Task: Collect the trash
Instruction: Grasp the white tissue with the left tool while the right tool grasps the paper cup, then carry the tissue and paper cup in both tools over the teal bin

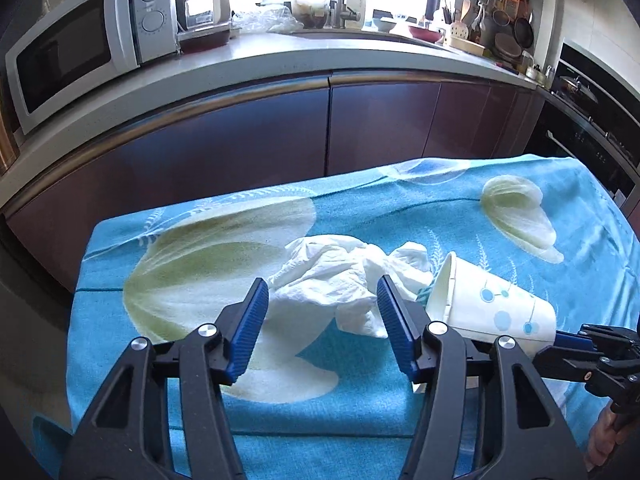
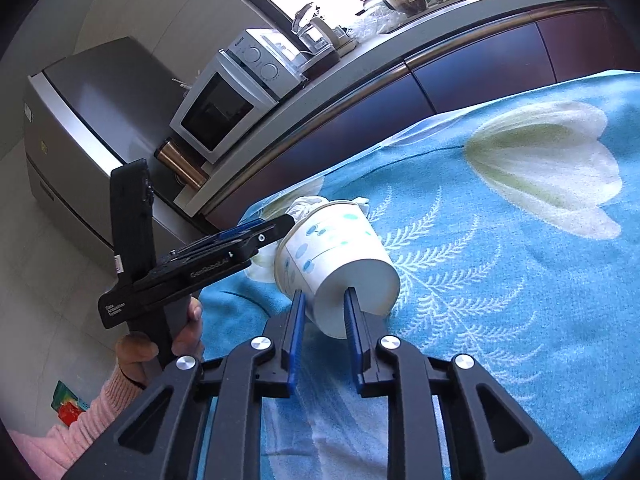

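On the far left of the left wrist view a white microwave (image 1: 80, 48) stands on the kitchen counter (image 1: 280, 56), above dark cabinet doors (image 1: 248, 132). In front of them is the bench, covered by a blue cloth (image 1: 224, 412) printed with pale flowers.

The left gripper (image 1: 322, 302) hangs over the cloth with its blue pads apart. A crumpled white tissue (image 1: 332, 272) lies on the cloth between and just beyond the fingertips; the pads do not press on it.

Just right of the tissue, and touching it, a white paper cup (image 1: 496, 304) with blue dots lies on its side, its open mouth toward the tissue.

In the right wrist view the right gripper (image 2: 325, 304) is clamped on the cup's bottom rim: one pad is outside the wall, the other in the recessed base. A hand (image 2: 160, 350) with a pink sleeve (image 2: 80, 416) holds the left gripper's handle at the left. Behind it stands a grey refrigerator (image 2: 100, 120).
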### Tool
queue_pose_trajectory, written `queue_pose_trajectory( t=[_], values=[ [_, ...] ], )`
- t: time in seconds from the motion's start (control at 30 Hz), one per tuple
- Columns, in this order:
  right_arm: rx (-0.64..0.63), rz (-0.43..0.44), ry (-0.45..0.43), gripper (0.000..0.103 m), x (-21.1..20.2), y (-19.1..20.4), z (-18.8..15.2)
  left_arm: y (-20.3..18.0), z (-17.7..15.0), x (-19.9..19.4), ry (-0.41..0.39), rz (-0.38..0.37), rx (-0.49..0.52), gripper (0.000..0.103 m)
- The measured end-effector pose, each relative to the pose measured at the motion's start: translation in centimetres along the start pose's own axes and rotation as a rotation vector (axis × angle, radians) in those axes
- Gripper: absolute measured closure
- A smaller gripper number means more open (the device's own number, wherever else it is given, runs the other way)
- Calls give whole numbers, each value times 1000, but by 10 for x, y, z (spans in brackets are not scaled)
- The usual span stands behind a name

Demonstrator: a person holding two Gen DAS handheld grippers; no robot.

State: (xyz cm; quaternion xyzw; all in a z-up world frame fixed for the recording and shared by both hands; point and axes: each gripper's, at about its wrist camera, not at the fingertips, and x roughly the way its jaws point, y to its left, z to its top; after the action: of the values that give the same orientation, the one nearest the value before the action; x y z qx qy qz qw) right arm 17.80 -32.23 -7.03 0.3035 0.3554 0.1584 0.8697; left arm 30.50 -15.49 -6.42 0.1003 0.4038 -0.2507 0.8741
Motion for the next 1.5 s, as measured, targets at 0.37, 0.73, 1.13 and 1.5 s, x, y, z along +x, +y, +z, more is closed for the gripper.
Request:
queue_pose_trajectory(
  t=[0.37, 0.73, 1.13, 1.5],
  values=[
    [-25, 25, -5, 99, -6, 0, 1, 6, -8, 12, 44, -50, -60, 92],
    [-31, 76, -21, 101, -19, 2, 0, 12, -22, -29, -7, -37, -87, 94],
    [-28, 134, -26, 102, -40, 6, -9, 26, -55, -87, -67, -27, -113, 94],
    [-62, 164, -30, 102, -50, 25, -19, 39, -100, -136, -93, 5, -132, 94]
  ],
)
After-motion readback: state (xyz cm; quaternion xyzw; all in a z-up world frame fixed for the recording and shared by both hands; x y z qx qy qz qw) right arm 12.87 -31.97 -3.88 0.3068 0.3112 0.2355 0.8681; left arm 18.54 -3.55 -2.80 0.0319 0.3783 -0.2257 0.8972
